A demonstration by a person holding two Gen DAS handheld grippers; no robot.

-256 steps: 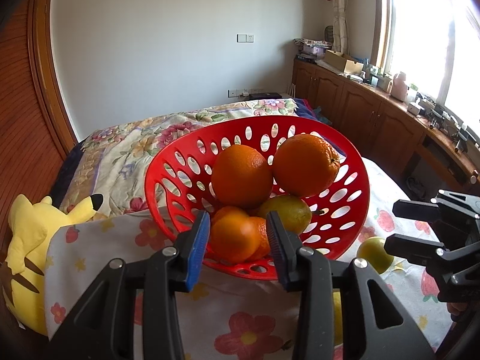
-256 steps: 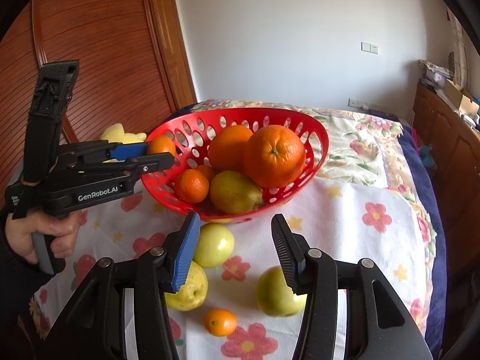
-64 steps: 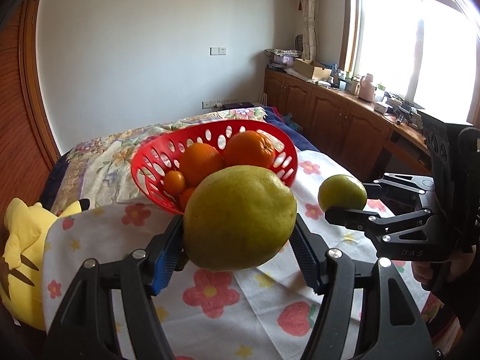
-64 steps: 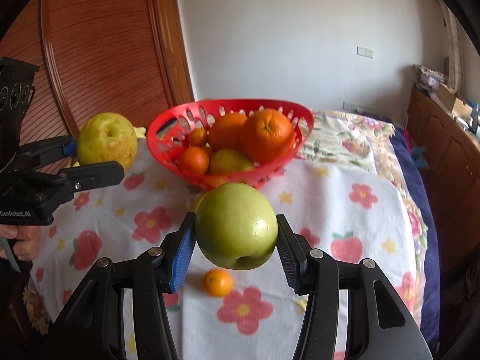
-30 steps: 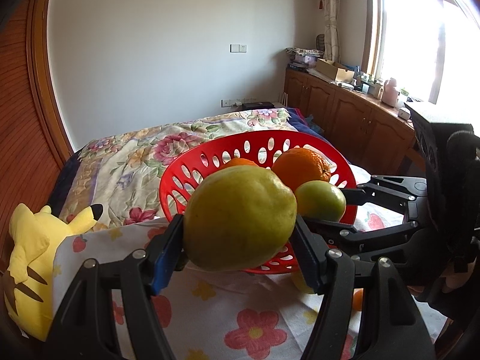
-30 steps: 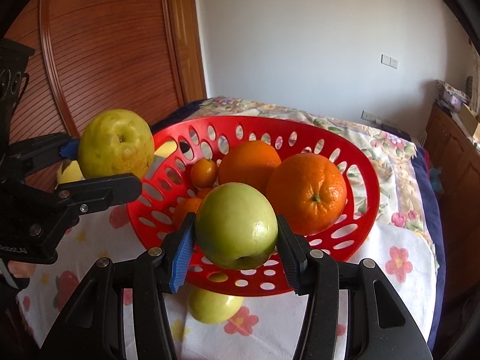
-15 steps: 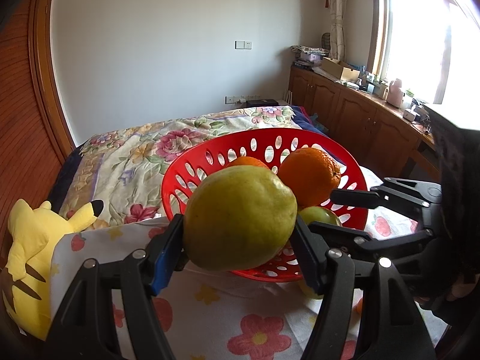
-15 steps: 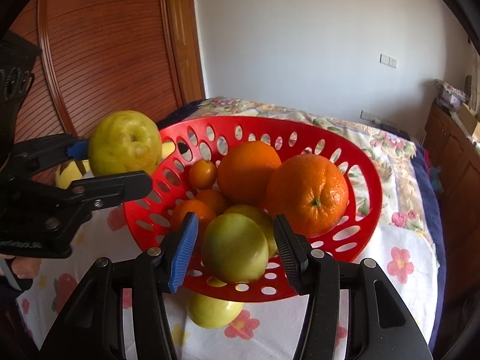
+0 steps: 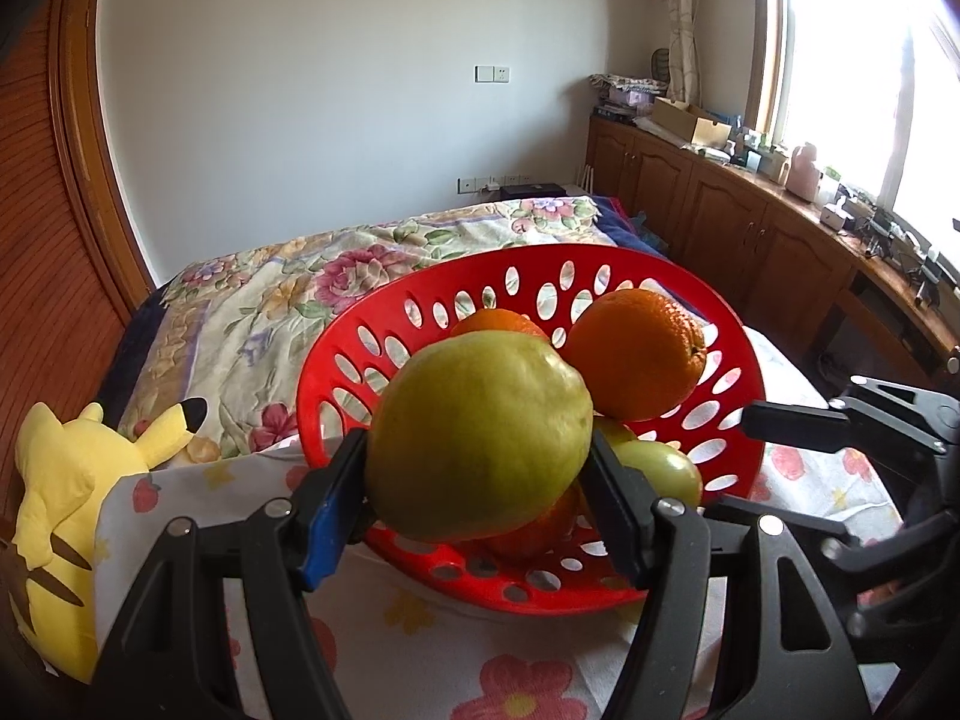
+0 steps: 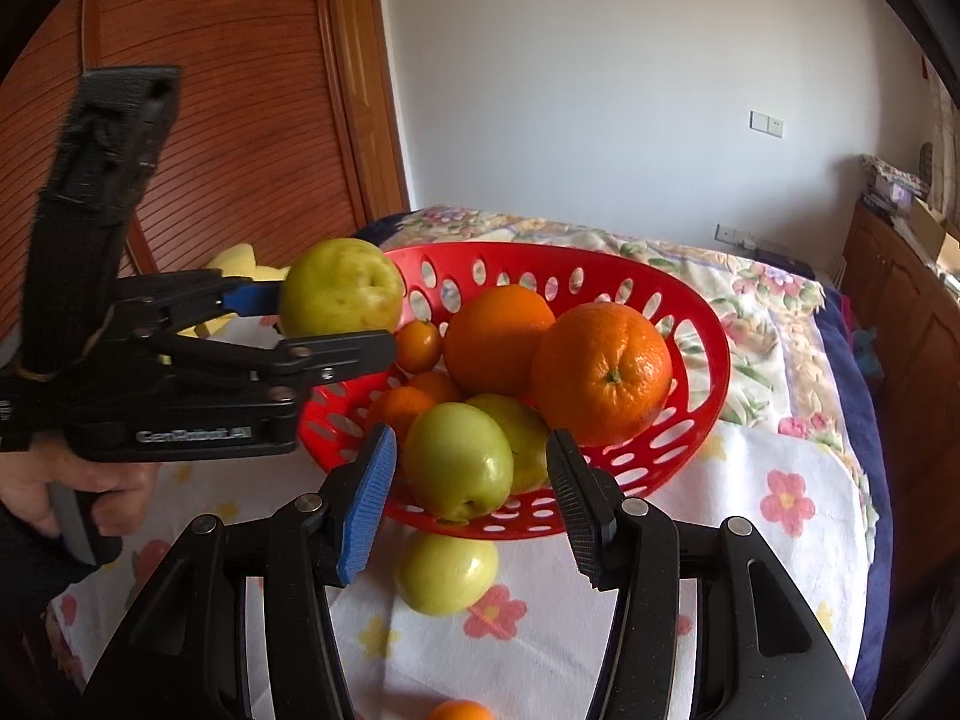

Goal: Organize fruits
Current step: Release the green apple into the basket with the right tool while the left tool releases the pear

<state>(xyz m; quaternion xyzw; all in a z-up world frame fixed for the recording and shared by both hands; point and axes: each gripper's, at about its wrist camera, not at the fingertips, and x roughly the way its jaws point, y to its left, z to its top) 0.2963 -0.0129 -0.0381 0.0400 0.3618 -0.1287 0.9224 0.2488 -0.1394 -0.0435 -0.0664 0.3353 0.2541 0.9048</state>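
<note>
A red perforated basket [image 10: 690, 324] [image 9: 540, 276] on the flowered cloth holds two big oranges [image 10: 600, 372], small tangerines [image 10: 417, 345] and a green apple [image 10: 459, 459] at its near rim. My left gripper [image 9: 480, 486] is shut on a large yellow-green pear [image 9: 480, 432], held over the basket's left rim; it also shows in the right wrist view [image 10: 342, 294]. My right gripper [image 10: 468, 498] is open and empty, just in front of the green apple.
Another green apple [image 10: 447, 570] lies on the cloth in front of the basket, and a tangerine [image 10: 459, 711] nearer still. A yellow plush toy [image 9: 66, 480] sits at the left. A wooden wardrobe stands left; cabinets run along the right under a window.
My right gripper has opened and left the green apple in the basket, then drawn back slightly. My left gripper has brought the pear closer over the basket's rim.
</note>
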